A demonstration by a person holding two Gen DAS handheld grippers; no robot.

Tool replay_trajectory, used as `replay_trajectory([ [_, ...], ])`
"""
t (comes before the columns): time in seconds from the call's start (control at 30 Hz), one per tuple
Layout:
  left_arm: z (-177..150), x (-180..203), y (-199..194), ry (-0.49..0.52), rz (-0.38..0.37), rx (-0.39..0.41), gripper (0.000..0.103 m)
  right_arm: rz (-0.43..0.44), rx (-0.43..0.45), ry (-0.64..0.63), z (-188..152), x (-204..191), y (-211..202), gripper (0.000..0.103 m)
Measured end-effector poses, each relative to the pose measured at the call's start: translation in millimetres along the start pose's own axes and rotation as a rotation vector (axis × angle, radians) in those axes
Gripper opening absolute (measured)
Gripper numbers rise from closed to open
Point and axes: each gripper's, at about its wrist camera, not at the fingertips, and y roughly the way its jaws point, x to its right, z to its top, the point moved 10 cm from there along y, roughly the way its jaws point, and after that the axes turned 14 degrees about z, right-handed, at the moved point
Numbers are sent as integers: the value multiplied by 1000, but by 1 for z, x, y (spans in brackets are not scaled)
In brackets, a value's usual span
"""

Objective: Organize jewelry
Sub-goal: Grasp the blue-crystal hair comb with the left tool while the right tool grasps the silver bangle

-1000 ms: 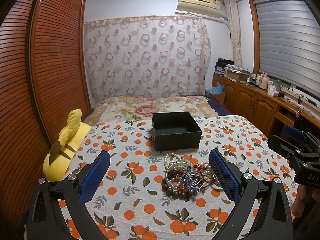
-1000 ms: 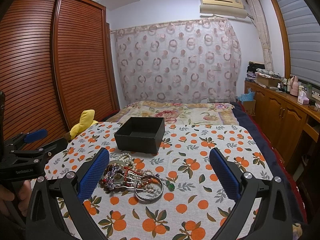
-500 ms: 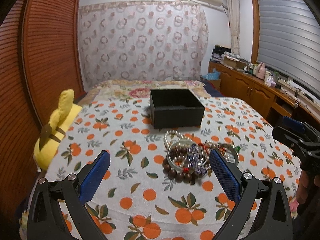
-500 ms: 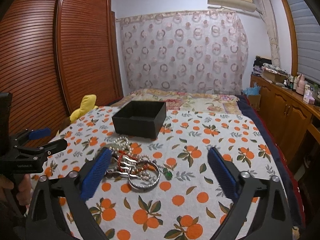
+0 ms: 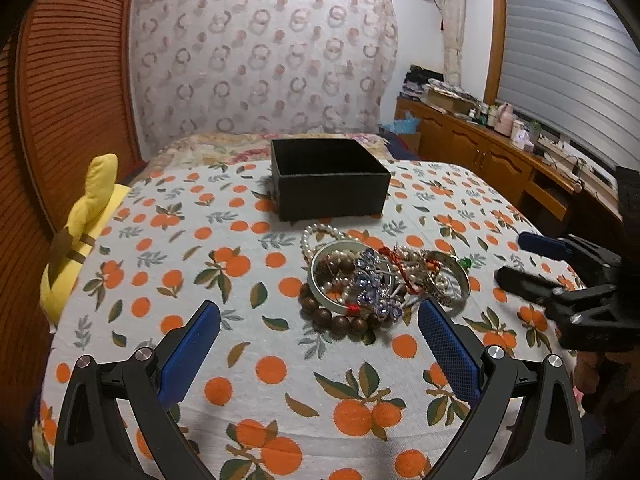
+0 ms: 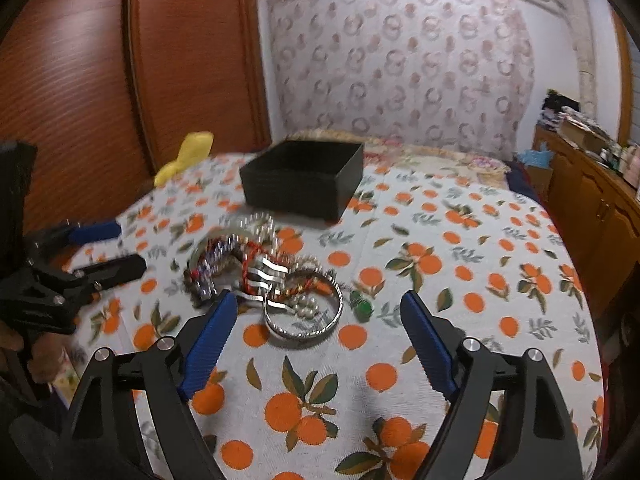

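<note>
A tangled pile of jewelry (image 5: 376,280) lies on the orange-print cloth: pearl strands, a brown bead bracelet, silver bangles, a purple crystal piece. It also shows in the right wrist view (image 6: 264,280). Behind it stands an open, empty black box (image 5: 328,184), also in the right wrist view (image 6: 304,176). My left gripper (image 5: 320,344) is open and empty, just short of the pile. My right gripper (image 6: 316,320) is open and empty, over the near edge of the pile by a silver bangle (image 6: 304,316). Each gripper shows in the other's view, to the right (image 5: 552,264) and to the left (image 6: 84,256).
The cloth-covered bed (image 5: 160,280) holds everything. A yellow plush toy (image 5: 84,224) lies at its left edge beside the wooden wardrobe doors (image 5: 72,80). A wooden cabinet with clutter (image 5: 500,152) runs along the right wall. A small green bead (image 6: 362,309) lies right of the pile.
Both grippers have come down and forward toward the jewelry pile, which now looks larger and closer. The jaws stay open. The jewelry and box have not moved.
</note>
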Motion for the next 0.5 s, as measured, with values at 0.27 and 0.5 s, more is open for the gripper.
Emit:
replay_trajectory([
  [0.27,-10,7,13,20,-31,-52,81,52,-121,-57,-6,-1,36,74],
  [0.5,-13,7,15,14,-53,-67,70,87,-194,-92,-4,2,60,71],
])
